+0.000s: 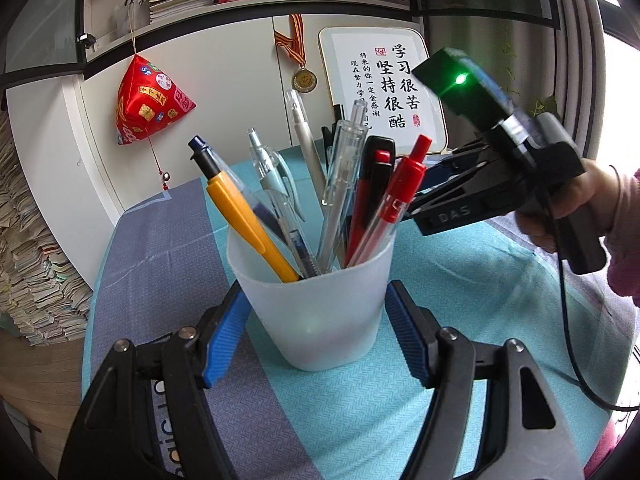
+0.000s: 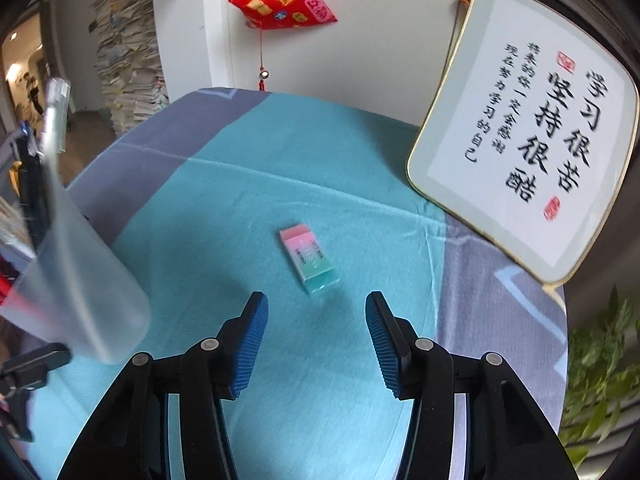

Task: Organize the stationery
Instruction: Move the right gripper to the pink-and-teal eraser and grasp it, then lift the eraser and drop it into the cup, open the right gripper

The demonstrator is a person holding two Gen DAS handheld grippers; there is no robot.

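- The surface (image 2: 224, 200), covered in a teal and grey cloth, is carrying everything.
- The left claw (image 1: 314, 332) is clamping its blue pads on the frosted pen cup (image 1: 316, 312), which is holding upright pens.
- The right claw (image 2: 316, 344) is hovering, jaws apart and empty, just short of the pink-and-green eraser (image 2: 310, 258) lying flat on the cloth.

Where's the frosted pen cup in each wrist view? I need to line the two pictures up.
Left wrist: pen cup at centre, between the left gripper pads, which press its sides.
Right wrist: same cup at the left edge, blurred.
Shared landmark: framed calligraphy board, behind the cup and at upper right.
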